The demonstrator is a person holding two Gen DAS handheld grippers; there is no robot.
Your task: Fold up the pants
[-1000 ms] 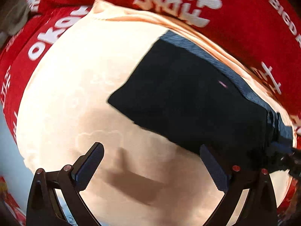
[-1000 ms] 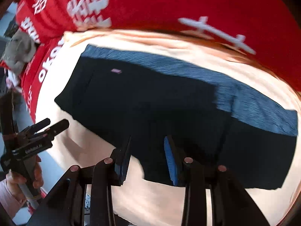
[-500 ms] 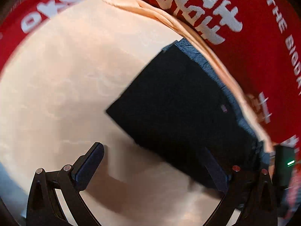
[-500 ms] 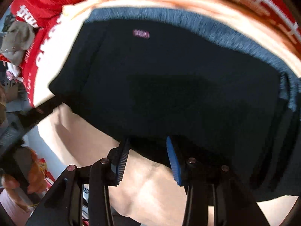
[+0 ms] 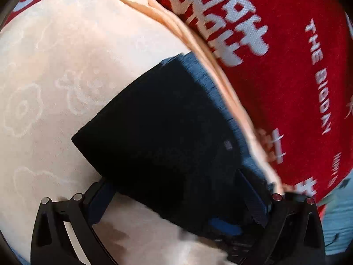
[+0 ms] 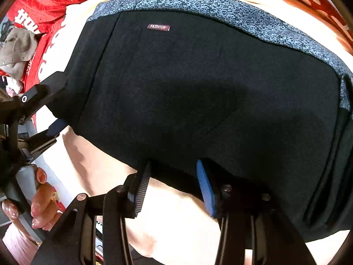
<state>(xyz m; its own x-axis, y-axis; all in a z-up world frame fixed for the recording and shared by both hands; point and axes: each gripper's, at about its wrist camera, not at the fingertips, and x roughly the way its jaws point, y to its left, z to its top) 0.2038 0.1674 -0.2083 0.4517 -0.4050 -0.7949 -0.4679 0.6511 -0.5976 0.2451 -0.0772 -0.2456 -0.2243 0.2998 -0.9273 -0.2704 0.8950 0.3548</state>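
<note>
Dark pants lie folded into a compact block on the peach cloth that covers the table, speckled blue-grey waistband along the far edge, a small "FASHION" tag showing near the far left corner. The right gripper points steeply down at the near hem, its fingers part open and opening, the hem lying just ahead of them with nothing pinched between the pads – that reads as a release, setting the fold down rather than taking a new hold. Over on the left, the left gripper has its fingers spread wide, straddling the near left corner of the pants; one pad rests on the peach cloth just beside the fabric, the other sits over the dark cloth, and nothing is clamped. In the right wrist view that same tool comes in from the left edge, a person's hand wrapped round its handle, fingers opened around the left end of the bundle. My read: both tools are placed at the near edge to square the stack up or to start one more fold towards the waistband. A red printed cloth lies beyond the peach one, and a grey-brown cap sits on it, far left, well clear of the work
</note>
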